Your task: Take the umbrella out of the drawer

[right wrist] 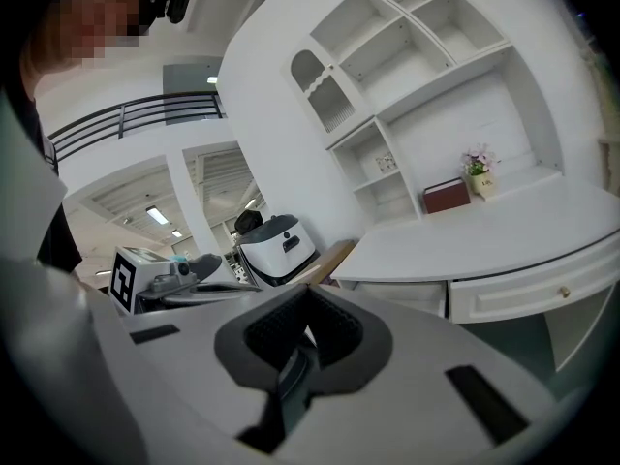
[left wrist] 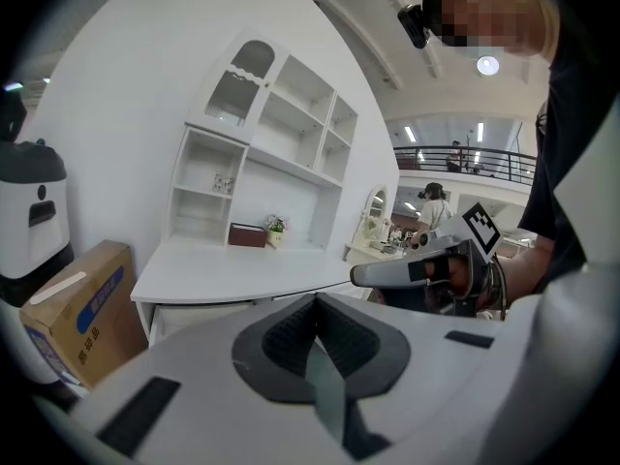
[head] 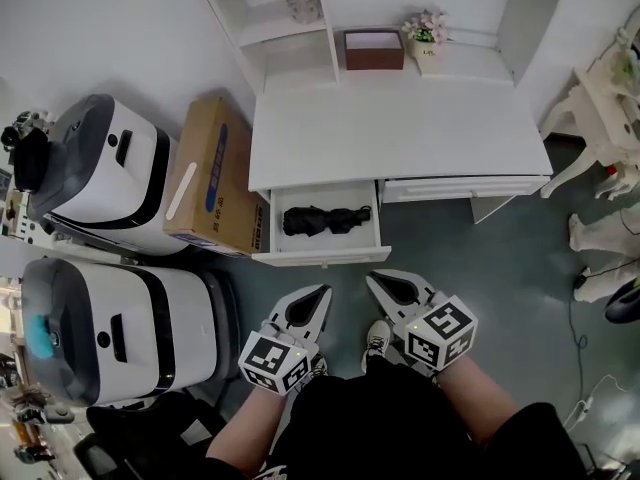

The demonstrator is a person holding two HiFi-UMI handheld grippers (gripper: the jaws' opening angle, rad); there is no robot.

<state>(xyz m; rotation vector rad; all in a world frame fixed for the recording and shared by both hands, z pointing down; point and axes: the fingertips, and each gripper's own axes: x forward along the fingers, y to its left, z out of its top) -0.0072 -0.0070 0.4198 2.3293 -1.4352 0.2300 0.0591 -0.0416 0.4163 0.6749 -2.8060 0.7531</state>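
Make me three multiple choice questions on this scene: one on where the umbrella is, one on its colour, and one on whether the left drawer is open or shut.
1. Where is the umbrella?
A. on the cardboard box
B. in the left drawer
C. on the floor

2. What colour is it?
A. black
B. red
C. white

3. The left drawer is:
A. shut
B. pulled open
C. taken right out

Answers:
1 B: it lies inside that drawer.
2 A: it shows black against the white drawer.
3 B: the drawer sticks out and its inside is in view.
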